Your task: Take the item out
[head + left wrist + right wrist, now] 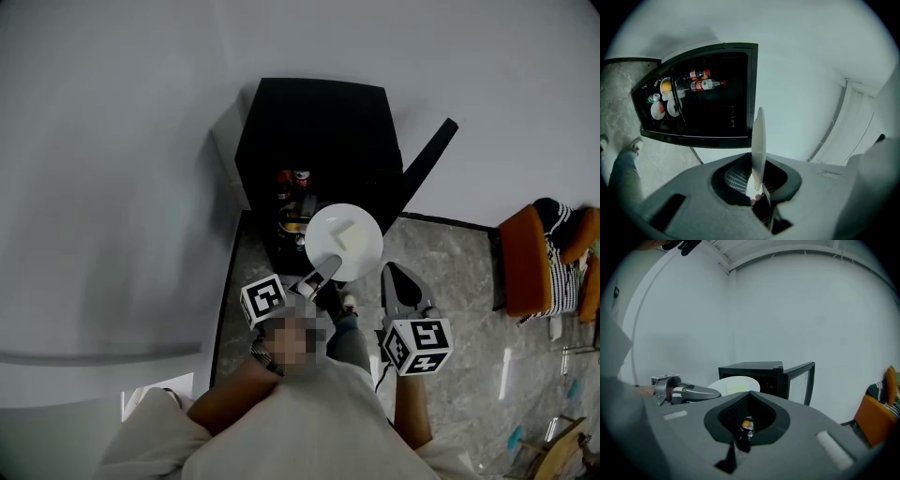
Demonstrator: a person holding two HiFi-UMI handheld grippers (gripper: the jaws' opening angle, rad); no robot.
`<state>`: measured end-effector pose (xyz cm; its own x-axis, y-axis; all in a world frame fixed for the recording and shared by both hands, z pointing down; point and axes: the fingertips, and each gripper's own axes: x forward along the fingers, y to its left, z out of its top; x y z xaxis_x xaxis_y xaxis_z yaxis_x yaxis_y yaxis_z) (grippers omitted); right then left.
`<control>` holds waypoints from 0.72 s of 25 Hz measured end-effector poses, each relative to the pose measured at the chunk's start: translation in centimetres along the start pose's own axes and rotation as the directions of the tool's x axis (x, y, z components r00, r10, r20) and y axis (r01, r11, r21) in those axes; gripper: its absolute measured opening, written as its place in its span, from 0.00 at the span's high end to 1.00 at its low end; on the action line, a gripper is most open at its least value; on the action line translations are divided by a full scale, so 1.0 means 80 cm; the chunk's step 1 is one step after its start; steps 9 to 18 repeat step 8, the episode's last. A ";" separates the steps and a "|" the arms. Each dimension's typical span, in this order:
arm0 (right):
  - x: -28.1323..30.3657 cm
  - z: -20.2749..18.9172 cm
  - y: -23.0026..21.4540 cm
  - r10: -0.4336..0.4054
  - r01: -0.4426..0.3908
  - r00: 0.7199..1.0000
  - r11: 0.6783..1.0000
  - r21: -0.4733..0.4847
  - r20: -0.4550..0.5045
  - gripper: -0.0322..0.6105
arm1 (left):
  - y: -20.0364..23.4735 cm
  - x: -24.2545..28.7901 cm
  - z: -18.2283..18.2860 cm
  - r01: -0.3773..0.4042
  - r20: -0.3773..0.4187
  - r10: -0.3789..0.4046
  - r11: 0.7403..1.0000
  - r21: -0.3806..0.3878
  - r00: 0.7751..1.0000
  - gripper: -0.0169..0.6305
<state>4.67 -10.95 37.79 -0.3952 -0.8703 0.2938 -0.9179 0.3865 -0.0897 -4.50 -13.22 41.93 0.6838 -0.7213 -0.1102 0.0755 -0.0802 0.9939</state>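
My left gripper [321,275] is shut on the rim of a white plate [344,241], held in the air in front of the small black fridge [314,141]. In the left gripper view the plate [759,140] stands edge-on between the pads of the left gripper [757,183]. The fridge's inside [717,93] shows bottles [705,85] and more white plates [663,108] on its shelves. My right gripper [398,284] hovers just right of the plate, jaws shut with nothing in them. From the right gripper view [749,397] the plate [733,384] and left gripper [679,392] lie to the left.
The fridge door [427,159] stands open to the right, also seen as a glass door [802,380]. An orange chair [530,262] with striped cloth stands at the right on the marble floor [459,281]. The person's leg and shoe [623,161] are below. A white wall [112,187] runs left.
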 end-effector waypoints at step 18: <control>-0.001 -0.003 -0.006 0.001 -0.001 1.000 1.000 0.008 -0.010 0.94 | -0.003 -0.001 0.004 -0.001 0.025 0.001 1.000 0.000 1.000 0.93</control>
